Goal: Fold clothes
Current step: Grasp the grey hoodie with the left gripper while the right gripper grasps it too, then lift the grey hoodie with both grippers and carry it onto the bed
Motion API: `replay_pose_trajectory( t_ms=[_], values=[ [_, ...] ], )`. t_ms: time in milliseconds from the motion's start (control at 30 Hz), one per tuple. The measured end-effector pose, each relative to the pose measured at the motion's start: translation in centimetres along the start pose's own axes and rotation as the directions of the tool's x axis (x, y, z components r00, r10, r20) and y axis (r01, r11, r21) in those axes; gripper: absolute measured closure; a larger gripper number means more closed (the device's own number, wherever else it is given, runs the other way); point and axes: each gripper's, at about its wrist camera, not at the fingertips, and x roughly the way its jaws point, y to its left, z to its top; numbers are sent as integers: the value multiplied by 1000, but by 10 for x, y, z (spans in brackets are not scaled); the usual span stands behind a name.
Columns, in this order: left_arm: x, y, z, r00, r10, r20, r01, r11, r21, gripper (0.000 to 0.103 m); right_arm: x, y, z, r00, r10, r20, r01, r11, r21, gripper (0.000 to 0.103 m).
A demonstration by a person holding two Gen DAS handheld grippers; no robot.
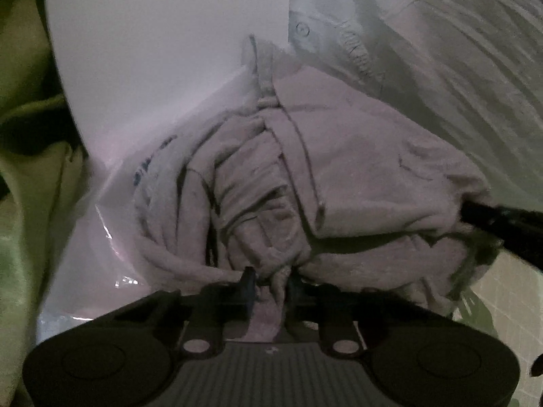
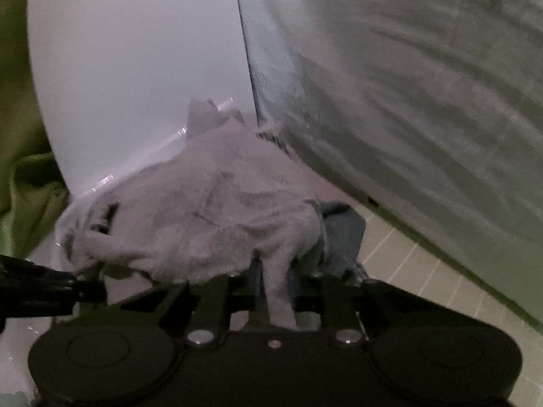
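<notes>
**Pale garment pinched at both ends**

Lying bunched on a white table [image 1: 142, 68], near its edge: a pale lilac-grey garment [image 1: 356, 169], soft and fleecy in texture, heaped into thick rolls and creases. Running down its middle in the left wrist view, a flat band with a seam, like a placket or hem, crossed near the top by a short loop of the same cloth. Partly under its left side, a crinkled clear plastic bag [image 1: 112, 224] with blue print.

Left gripper [image 1: 269, 279] closed on a fold of the garment, cloth squeezed between the dark fingers and trailing back toward the camera. Right gripper [image 2: 275, 271] likewise clamped on a tongue of the same fabric at the garment's other end, its black tip also entering the left view from the right.

Behind, a grey streaked panel [image 2: 424, 101]; below right, beige floor tiles [image 2: 424, 278]; at left, green cloth [image 1: 23, 135]. A bluish fabric [image 2: 342, 234] just beyond the garment in the right view.
</notes>
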Motion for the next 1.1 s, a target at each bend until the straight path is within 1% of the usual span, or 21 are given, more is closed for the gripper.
replay_pose_trajectory(
  t_ms=[67,100,200,267,333,400,533,600,633,733,767,800,833,867,900,933,967,1000,1033,1067,1100],
  values=[
    [-17,0,-1,999,16,38,-16,1000,11,86,-18,-1,2,999,-8,42,8,1000,1,91],
    [-26,-1,-1,998,22,60,-23,1000,14,86,-34,-3,2,997,-18,76,17,1000,17,92],
    [-56,-2,-4,993,22,115,-26,999,33,89,-80,-14,-2,987,-76,143,66,995,74,93],
    [-77,-5,-10,989,21,146,-29,998,55,91,-115,-20,-14,977,-130,172,112,988,107,93],
    [-95,-7,-16,987,-9,162,-2,998,69,90,-154,-27,-29,963,-185,195,158,977,145,93],
    [-108,-15,-28,987,-41,158,28,996,89,90,-193,-31,-51,951,-236,200,203,964,173,93],
    [-127,-39,-60,988,-94,126,75,987,145,90,-256,-31,-93,920,-352,175,319,928,191,93],
    [-127,-46,-80,992,-98,83,86,986,143,87,-278,-40,-116,928,-351,122,302,904,303,93],
    [-127,-49,-90,993,-97,61,88,987,135,83,-280,-46,-128,935,-342,88,295,893,341,92],
    [-128,-50,-113,996,-84,20,82,991,107,79,-280,-45,-155,941,-336,-22,327,897,297,91],
    [-131,-49,-116,996,-87,9,85,991,103,78,-280,-45,-164,941,-335,-59,337,898,282,89],
    [-134,-48,-119,996,-90,1,89,991,100,77,-280,-45,-173,939,-332,-94,345,900,268,83],
    [-136,-48,-119,995,-95,4,95,991,98,73,-281,-49,-175,942,-317,-107,334,900,280,78],
    [-139,-49,-119,995,-94,13,93,991,95,65,-282,-51,-175,941,-321,-105,338,894,294,67],
    [-141,-50,-118,995,-94,21,91,992,91,61,-284,-54,-176,940,-326,-103,341,888,308,59],
    [-139,-52,-116,995,-95,24,92,992,91,55,-284,-55,-174,941,-324,-103,340,888,311,57],
    [-138,-54,-115,995,-96,28,93,992,91,51,-283,-55,-174,943,-318,-101,334,888,315,56],
    [-136,-56,-114,995,-97,31,94,992,90,49,-282,-55,-174,945,-313,-99,328,889,320,51],
    [-135,-58,-112,995,-99,33,95,991,90,46,-280,-57,-174,949,-301,-98,316,891,326,47],
    [-132,-59,-111,994,-102,30,99,991,93,42,-278,-58,-173,953,-288,-96,304,893,332,39],
    [-126,-61,-107,994,-104,27,101,990,94,42,-271,-61,-170,958,-272,-90,286,895,343,36]
  ],
)
